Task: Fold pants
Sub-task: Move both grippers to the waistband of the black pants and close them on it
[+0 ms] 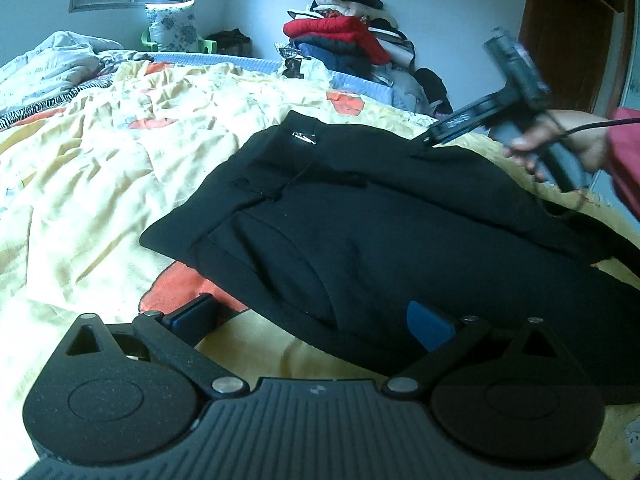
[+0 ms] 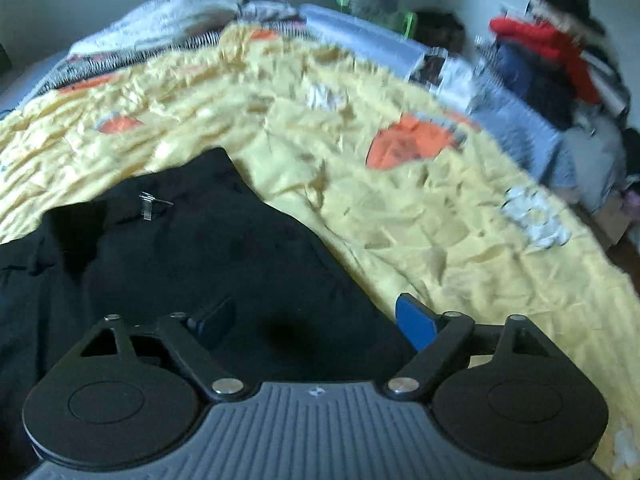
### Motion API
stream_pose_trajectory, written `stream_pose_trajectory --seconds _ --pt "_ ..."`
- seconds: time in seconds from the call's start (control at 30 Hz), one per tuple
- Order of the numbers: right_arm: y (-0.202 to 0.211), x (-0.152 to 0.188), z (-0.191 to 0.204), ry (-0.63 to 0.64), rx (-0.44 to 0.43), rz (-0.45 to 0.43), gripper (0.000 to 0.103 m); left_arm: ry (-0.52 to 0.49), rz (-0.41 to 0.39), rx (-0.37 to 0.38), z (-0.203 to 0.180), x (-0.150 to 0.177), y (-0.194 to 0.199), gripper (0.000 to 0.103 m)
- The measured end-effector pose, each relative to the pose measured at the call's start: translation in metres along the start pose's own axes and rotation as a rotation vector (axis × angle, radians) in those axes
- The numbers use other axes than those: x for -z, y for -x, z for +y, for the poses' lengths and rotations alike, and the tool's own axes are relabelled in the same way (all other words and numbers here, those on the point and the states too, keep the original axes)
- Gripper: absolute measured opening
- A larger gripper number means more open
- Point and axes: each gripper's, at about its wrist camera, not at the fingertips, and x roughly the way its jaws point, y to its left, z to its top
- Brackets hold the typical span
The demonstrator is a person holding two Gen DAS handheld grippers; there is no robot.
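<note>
The pants [image 1: 360, 216] lie on the bedspread [image 1: 100, 160], with a clothes pile [image 1: 348, 36] behind the bed.

The right wrist view is motion-blurred, smearing the clothes pile [image 2: 560, 64], and its left edge crops the pants [image 2: 180, 248].

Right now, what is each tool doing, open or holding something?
Left tool: open, holding nothing, over the black pants.
Right tool: open, empty, above the pants.

The black pants [image 1: 360, 216] lie folded on the yellow bedspread [image 1: 120, 160], near its right edge. A metal clasp [image 1: 305, 137] glints at the waistband.
</note>
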Motion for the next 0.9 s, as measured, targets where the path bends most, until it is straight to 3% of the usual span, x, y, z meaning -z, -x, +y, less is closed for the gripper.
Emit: stream_pose_trajectory --seconds 0.13,0.2,0.23,0.27,0.33,0.47,0.63,0.77,0.9 --pt "-0.023 -0.003 -0.02 -0.085 -0.056 0.046 0.087 0.012 -0.003 0.011 0.002 0.0 0.0 0.102" --pt "-0.029 0.0 -0.025 -0.117 -0.099 0.063 0.079 0.014 -0.003 0.013 0.002 0.001 0.001 0.102" --pt "-0.027 0.002 -0.024 -0.111 -0.124 0.05 0.061 0.015 -0.003 0.014 0.002 0.0 0.001 0.102" --pt "-0.023 0.003 -0.022 -0.095 -0.124 0.03 0.034 0.018 -0.004 0.016 0.003 0.0 0.001 0.102" --pt "-0.015 0.005 -0.015 -0.069 -0.088 0.011 0.011 0.039 -0.012 0.027 0.007 -0.001 0.002 0.102" --pt "0.011 0.01 0.028 0.111 0.046 -0.062 0.009 0.111 0.012 0.067 0.021 -0.02 0.002 0.1" --pt "0.051 0.029 0.094 0.347 0.174 -0.177 0.008 0.209 -0.024 0.131 0.038 -0.087 -0.009 0.101" --pt "0.077 0.053 0.141 0.482 0.203 -0.231 0.008 0.301 -0.007 0.217 0.041 -0.134 -0.039 0.101" --pt "0.095 0.069 0.168 0.513 0.19 -0.264 0.008 0.445 0.077 0.27 0.043 -0.156 -0.082 0.101"
